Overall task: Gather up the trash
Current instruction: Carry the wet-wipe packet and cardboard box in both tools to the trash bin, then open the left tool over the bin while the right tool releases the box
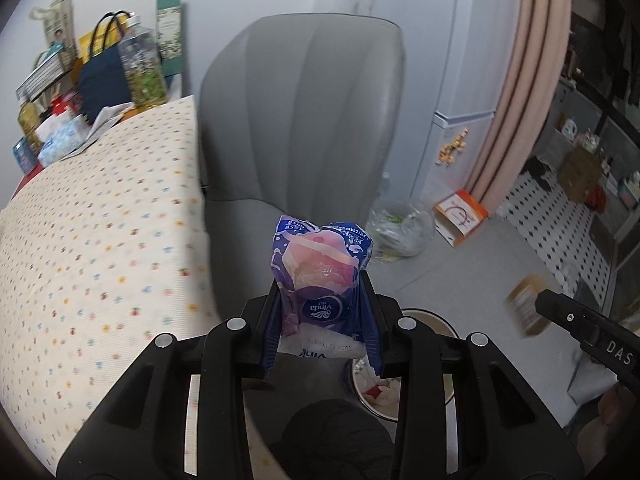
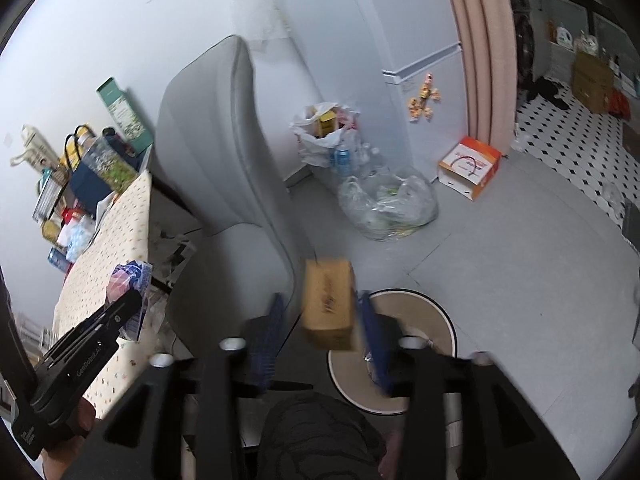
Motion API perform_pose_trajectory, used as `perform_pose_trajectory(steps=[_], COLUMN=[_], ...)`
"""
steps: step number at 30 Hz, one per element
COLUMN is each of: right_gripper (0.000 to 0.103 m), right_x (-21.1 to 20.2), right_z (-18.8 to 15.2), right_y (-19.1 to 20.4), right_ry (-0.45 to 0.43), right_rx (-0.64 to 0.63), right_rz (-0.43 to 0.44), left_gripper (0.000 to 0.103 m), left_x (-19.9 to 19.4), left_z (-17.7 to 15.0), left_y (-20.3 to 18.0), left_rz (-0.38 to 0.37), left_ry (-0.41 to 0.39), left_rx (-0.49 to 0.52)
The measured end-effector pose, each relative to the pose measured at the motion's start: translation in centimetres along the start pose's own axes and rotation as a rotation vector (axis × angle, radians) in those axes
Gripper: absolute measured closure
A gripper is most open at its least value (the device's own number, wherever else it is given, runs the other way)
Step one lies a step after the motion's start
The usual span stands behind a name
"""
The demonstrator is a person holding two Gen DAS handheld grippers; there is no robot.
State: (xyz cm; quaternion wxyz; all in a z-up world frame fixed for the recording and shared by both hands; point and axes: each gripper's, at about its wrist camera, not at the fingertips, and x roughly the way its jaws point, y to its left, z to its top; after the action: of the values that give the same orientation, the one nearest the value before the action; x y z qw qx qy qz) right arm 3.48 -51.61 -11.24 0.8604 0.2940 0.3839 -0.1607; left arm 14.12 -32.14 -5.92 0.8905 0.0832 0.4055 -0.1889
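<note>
left gripper (image 1: 320,304) jaws clamped on crumpled blue-pink plastic tissue pack (image 1: 320,268); right gripper (image 2: 320,324) jaws apart, small brown cardboard box (image 2: 329,304) loose between, above round beige trash bin (image 2: 416,312).

— What colours does the tissue pack (image 1: 320,276) show?
— Blue and purple wrapper, a pink picture, a dark blue oval logo, between blue pads (image 1: 370,332) on the black left gripper (image 1: 322,320).
— And the tabletop (image 1: 100,248)?
— Cream cloth dotted with small red, blue and yellow motifs.
— The rest?
— Grey chair (image 1: 304,120), pink curtain (image 1: 532,80), tan box (image 2: 330,304), white-and-orange carton (image 2: 470,166), black-and-white diamond floor tiles (image 2: 568,136).
</note>
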Motion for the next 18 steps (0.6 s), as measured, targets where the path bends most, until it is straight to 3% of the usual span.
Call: perform_pose_trajectory(steps=[3, 18], right_gripper=[0.046, 0.043], right_x=[-0.2, -2.4], right_z=[0.1, 0.3], right_y=[-1.0, -6.3], right_ry=[-0.009, -0.054], right_rx=[0.006, 0.079], right_rz=[-0.01, -0.054], left_gripper=[0.068, 0.067], left_x=[0.6, 2.8], left_z=[0.0, -0.7], left_y=[-1.5, -8.3], left_rz=[-0.009, -0.082], left_ry=[0.01, 0.063], left_rx=[0.026, 0.141])
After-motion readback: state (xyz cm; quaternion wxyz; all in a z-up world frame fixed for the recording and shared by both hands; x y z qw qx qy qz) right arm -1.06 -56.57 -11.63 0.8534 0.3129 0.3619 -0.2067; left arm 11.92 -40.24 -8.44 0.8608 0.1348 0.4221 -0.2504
